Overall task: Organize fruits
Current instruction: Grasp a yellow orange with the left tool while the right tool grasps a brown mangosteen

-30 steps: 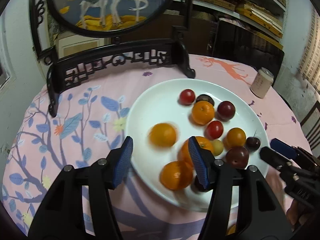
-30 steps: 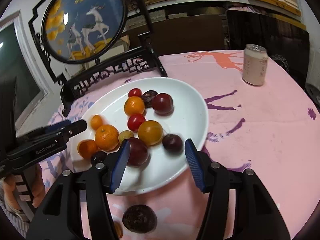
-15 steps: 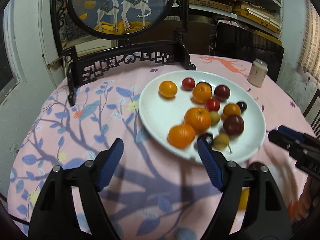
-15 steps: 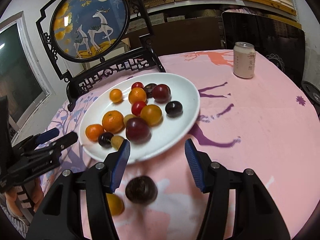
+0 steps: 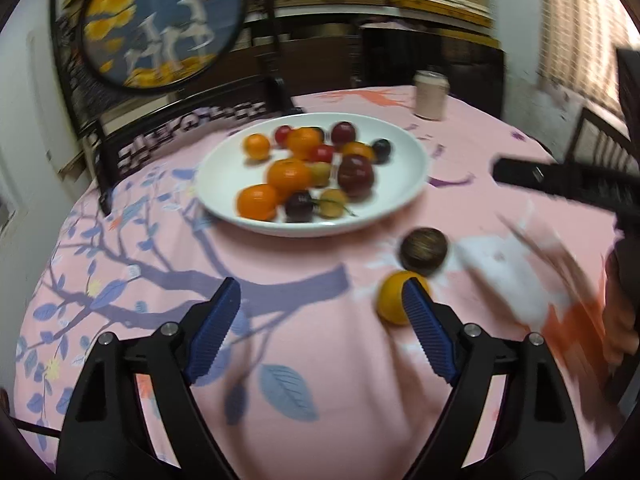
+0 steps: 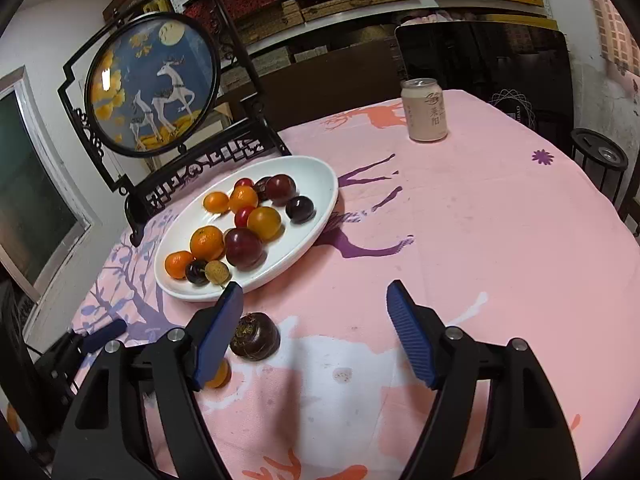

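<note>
A white plate (image 5: 404,184) (image 6: 320,176) holds several oranges, red and dark plums and small yellow fruits. On the cloth in front of it lie a dark purple round fruit (image 5: 424,251) (image 6: 255,337) and an orange (image 5: 394,298) (image 6: 219,376). My left gripper (image 5: 322,328) is open and empty, low over the cloth, its right finger just in front of the loose orange. My right gripper (image 6: 316,336) is open and empty, its left finger beside the dark fruit. The right gripper also shows in the left wrist view (image 5: 568,182), blurred.
A black carved stand with a round deer picture (image 5: 160,20) (image 6: 156,84) stands behind the plate. A drink can (image 5: 431,95) (image 6: 425,110) stands at the table's far side. The round table's pink cloth (image 6: 480,220) drops off at the edges. Shelves and chairs lie beyond.
Both grippers have pulled back from over the plate toward the near side of the table, both open throughout. The loose orange and dark fruit have come into the left wrist view.
</note>
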Motion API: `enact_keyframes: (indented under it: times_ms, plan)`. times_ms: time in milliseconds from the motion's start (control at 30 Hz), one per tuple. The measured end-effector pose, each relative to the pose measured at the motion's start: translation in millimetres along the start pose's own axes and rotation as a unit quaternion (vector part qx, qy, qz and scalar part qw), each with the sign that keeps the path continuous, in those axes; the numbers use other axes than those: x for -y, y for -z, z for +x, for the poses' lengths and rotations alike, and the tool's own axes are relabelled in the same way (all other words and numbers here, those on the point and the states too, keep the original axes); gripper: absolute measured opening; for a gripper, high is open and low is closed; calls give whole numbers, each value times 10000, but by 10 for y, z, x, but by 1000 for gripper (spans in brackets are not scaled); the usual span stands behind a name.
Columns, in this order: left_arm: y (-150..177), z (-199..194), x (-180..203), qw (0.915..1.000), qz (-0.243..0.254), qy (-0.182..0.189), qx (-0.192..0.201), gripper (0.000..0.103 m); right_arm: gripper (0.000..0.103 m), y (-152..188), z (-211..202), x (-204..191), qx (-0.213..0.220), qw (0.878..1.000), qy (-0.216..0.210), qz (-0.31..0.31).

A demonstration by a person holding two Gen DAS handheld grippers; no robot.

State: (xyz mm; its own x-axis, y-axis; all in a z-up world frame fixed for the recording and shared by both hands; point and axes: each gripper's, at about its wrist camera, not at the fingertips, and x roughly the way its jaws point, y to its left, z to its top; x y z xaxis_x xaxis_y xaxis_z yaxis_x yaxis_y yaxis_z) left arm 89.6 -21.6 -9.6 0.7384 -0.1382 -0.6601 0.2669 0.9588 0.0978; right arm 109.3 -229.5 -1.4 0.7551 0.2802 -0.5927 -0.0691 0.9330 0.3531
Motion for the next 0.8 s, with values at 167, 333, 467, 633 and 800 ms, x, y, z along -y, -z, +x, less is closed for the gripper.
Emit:
enact_keyframes:
  times_ms: [167,333,467,633,800]
  plan:
    - [28,79,89,9997,151,79,-153,85,75,-6,-11,-8,-27,10000,-29,-3]
    - [43,108,188,9989,309,307,-200,85,75,-5,-26,-10,-16,10000,-27,-13]
    - [42,126,286,9979,448,419,-217,85,75,-8,-17,-7,-51,10000,3,-12]
    - [-3,262,326,9967,447,542,-398,69,75,-19,5,10,-93,10000,32,6]
    - [-6,413,243,9935,196,830,-758,42,75,-11,31,13,-121,9999,45,2]
